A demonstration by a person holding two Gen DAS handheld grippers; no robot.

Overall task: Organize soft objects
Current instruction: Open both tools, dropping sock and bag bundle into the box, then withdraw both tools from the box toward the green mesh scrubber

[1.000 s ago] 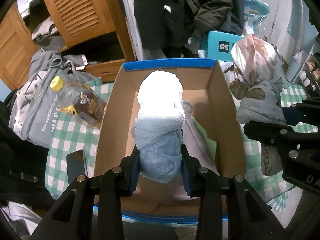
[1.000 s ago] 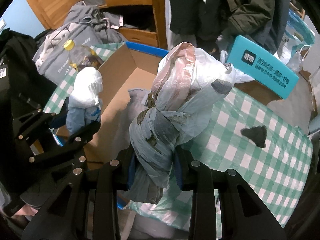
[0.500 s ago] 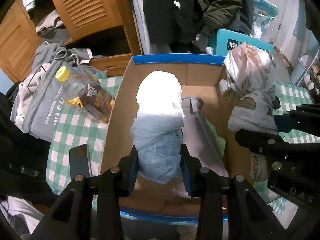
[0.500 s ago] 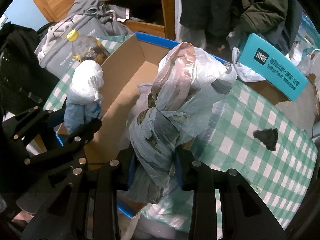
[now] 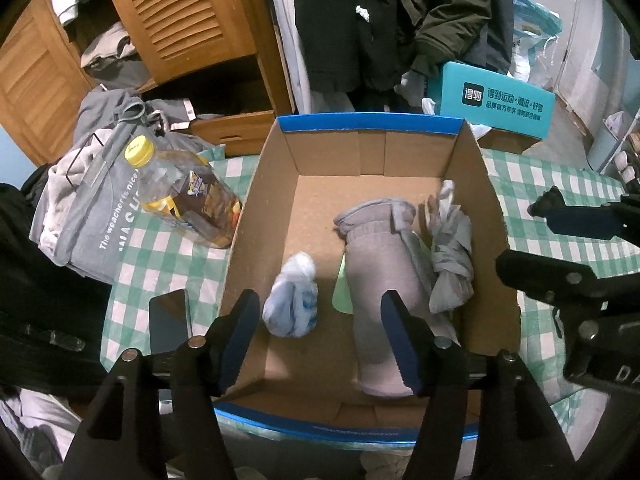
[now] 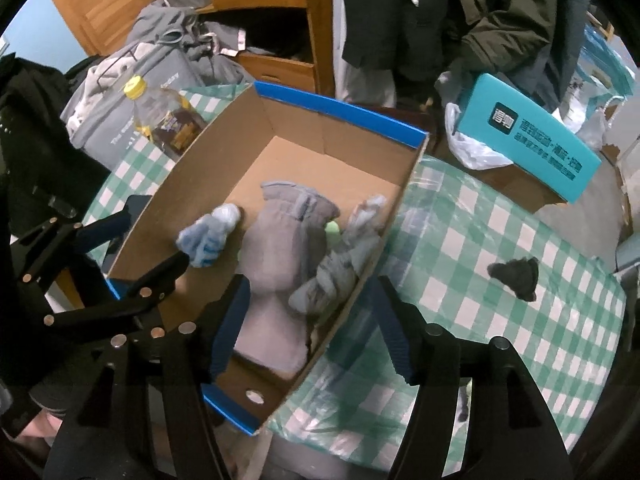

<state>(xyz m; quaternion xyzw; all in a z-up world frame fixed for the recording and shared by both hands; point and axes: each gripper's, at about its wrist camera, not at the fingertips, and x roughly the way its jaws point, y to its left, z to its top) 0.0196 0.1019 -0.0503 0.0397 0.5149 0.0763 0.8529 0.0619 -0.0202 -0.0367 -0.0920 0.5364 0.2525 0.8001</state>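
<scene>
An open cardboard box (image 5: 372,148) with a blue rim stands on the checked table. Inside it lie a white and blue bundle (image 5: 292,300), a long grey rolled cloth (image 5: 380,280) and a grey knotted bundle (image 5: 450,256). My left gripper (image 5: 320,336) hovers above the box's near end, its jaws opening and nothing between the pads. My right gripper (image 6: 310,330) hangs over the box's right wall (image 6: 360,280), jaws opening too, and holds nothing. The same white and blue bundle (image 6: 208,236) and knotted bundle (image 6: 340,264) look slightly blurred in the right wrist view.
A yellow-capped bottle (image 5: 180,196) lies left of the box beside a heap of grey clothes (image 5: 92,200). A dark phone (image 5: 168,320) rests near the box's left front corner. A teal box (image 6: 528,136) sits behind, and a small black cloth (image 6: 516,278) lies on the tablecloth (image 6: 460,248).
Both grippers have opened. The white and blue bundle left the left gripper and the knotted bundle left the right one, and both now lie in the box.
</scene>
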